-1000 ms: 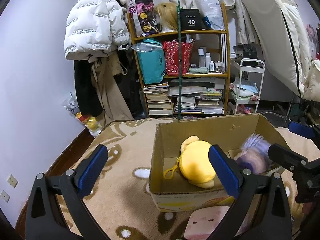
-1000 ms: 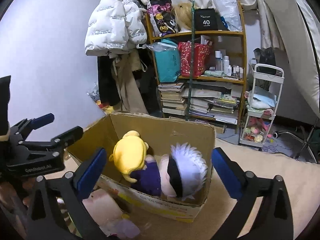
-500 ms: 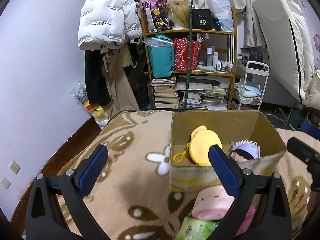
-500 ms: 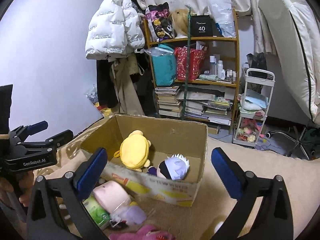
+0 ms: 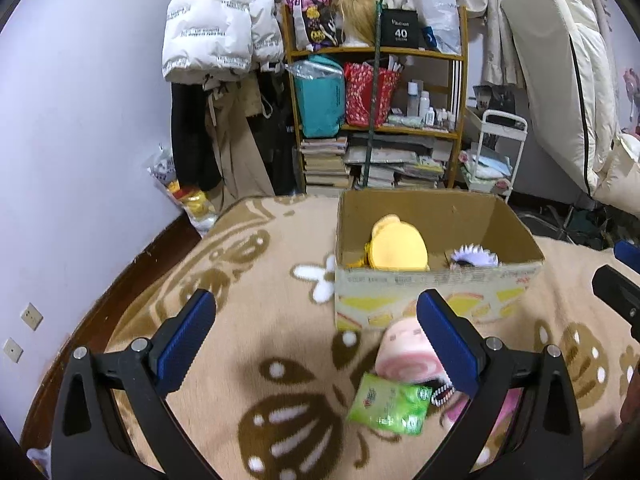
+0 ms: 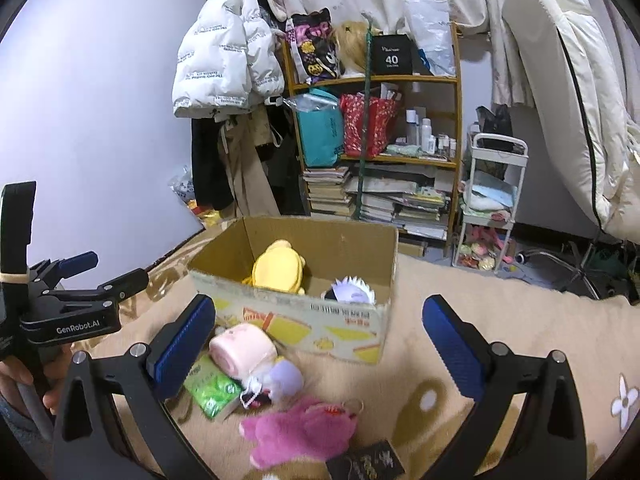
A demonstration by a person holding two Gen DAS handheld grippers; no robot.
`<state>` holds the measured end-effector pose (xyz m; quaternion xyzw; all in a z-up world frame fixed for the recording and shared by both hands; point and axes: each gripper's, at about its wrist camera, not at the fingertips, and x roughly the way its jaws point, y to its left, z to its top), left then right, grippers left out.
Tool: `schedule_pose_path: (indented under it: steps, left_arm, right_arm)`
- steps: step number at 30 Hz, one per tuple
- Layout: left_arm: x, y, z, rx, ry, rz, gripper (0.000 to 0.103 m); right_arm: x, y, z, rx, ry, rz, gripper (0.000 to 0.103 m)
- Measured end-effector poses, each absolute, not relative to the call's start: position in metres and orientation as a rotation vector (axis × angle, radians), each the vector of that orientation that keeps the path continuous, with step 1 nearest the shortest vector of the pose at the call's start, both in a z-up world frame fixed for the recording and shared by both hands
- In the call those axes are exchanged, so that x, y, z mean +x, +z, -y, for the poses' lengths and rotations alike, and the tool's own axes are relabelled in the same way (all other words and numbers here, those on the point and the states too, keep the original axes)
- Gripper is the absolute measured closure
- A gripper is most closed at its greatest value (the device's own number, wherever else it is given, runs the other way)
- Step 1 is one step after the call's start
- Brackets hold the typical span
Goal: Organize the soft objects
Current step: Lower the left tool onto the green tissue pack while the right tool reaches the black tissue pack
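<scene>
A cardboard box (image 5: 436, 292) (image 6: 304, 320) stands on the patterned blanket. Inside it lie a yellow plush (image 5: 396, 250) (image 6: 280, 268) and a white-haired doll (image 5: 474, 259) (image 6: 352, 290). In front of the box lie a pale pink plush roll (image 5: 400, 354) (image 6: 242, 350), a green packet (image 5: 388, 404) (image 6: 210, 390), a small lavender plush (image 6: 282, 376) and a magenta plush (image 6: 304, 428). My left gripper (image 5: 316, 336) is open and empty, above the blanket short of the box. My right gripper (image 6: 318, 338) is also open and empty, over the loose toys.
A bookshelf (image 5: 376, 120) crammed with books and bags stands behind the box, with a white jacket (image 5: 216, 28) hung on its left and a white cart (image 5: 496, 160) on its right. A mattress (image 5: 568, 80) leans at the far right. A dark card (image 6: 368, 462) lies near the magenta plush.
Both grippers have pulled back and away from the box; it now sits farther off, and the toys lying in front of it have come into view. Both stay open.
</scene>
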<state>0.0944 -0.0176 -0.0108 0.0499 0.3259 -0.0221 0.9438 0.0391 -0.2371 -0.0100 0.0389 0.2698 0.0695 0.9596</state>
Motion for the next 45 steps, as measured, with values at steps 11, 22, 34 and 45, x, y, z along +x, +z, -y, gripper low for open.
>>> schedule_pose_path:
  steps: [11, 22, 34, 45]
  left_arm:
    - [0.064, -0.019, 0.022, 0.139, -0.060, -0.719, 0.003]
    - [0.068, -0.038, 0.017, 0.138, -0.043, -0.814, 0.003]
    - [0.093, -0.068, 0.019, 0.085, -0.073, -0.934, 0.003]
    - [0.116, -0.100, 0.029, 0.083, -0.088, -1.035, 0.003]
  right_arm:
    - [0.018, -0.031, 0.244, 0.145, 0.093, -0.711, 0.000]
    - [0.021, -0.053, 0.255, 0.227, 0.034, -0.850, 0.000]
    - [0.044, -0.106, 0.290, 0.417, -0.080, -1.059, 0.011]
    - [0.055, -0.144, 0.299, 0.456, -0.140, -1.196, 0.029]
